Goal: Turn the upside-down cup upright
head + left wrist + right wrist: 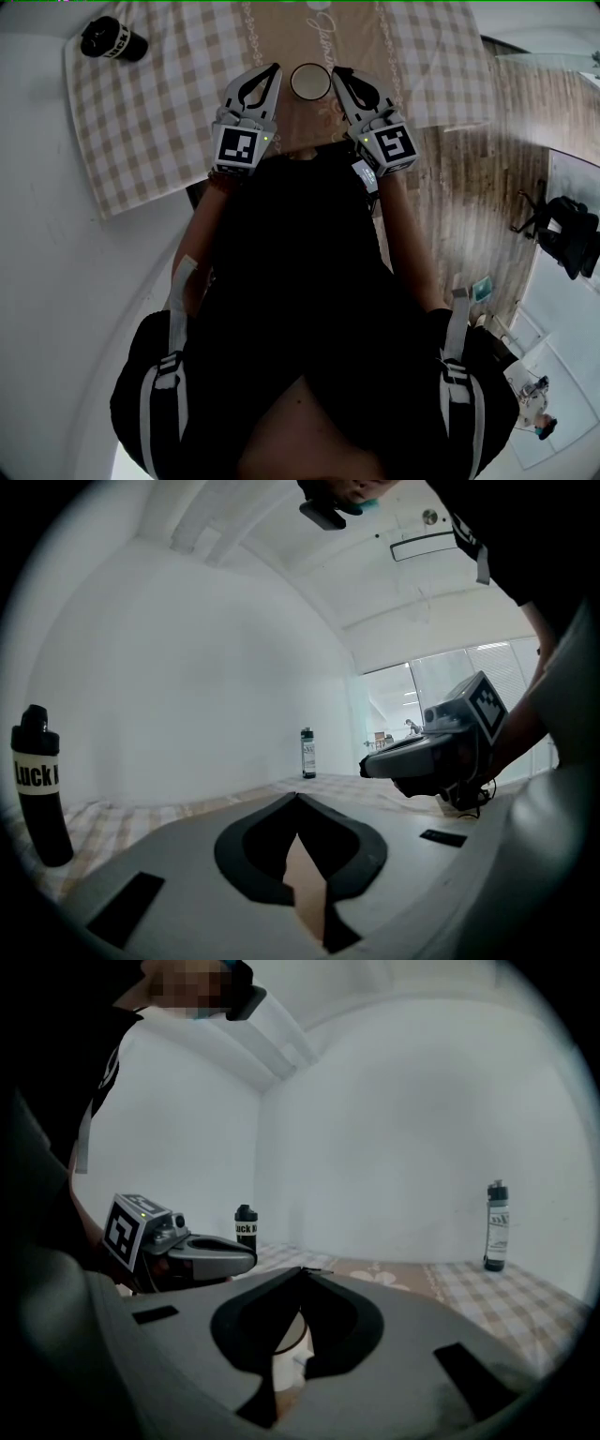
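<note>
Cup check | small white round cup (309, 82) standing on beige checked-cloth worktop (159, 122), between the tips | left hand-held gripper (273, 67) and right hand-held gripper (338, 73) both pinched together on nothing, flanking it, probably lining up | mouth up or down: can't tell tbh

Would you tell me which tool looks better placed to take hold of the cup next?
Probably the right tool: its own view shows the white cup straight ahead behind its closed jaws. The left tool sees only tablecloth, and its jaws are closed too.
</note>
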Available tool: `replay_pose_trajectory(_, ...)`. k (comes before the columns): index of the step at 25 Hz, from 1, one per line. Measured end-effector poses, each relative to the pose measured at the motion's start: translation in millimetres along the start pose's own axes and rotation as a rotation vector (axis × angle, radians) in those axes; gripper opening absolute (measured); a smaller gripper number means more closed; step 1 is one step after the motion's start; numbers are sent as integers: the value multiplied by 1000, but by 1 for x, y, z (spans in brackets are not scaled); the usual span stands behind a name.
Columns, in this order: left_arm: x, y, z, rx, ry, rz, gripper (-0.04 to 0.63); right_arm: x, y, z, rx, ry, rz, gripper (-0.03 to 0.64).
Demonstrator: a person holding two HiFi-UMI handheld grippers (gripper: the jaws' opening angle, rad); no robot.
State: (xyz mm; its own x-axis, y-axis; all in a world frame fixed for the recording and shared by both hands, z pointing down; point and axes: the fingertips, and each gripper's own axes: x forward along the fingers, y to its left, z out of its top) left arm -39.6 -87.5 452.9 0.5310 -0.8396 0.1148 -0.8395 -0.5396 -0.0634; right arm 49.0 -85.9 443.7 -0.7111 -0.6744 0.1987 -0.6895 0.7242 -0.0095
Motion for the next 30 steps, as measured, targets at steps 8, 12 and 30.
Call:
replay_pose_trajectory(8, 1, 2, -4, -14, 11, -2, -3, -3, -7, -5, 1, 15, -36, 3)
replay_pose_trajectory(12, 2, 2, -6, -10, 18, -2, -3, -3, -11, -9, 12, 30, -47, 3)
replay_pose_trajectory(30, 6, 5, -20, -21, 53, -2, -3, 0, -27, -21, 60, 42, -57, 3)
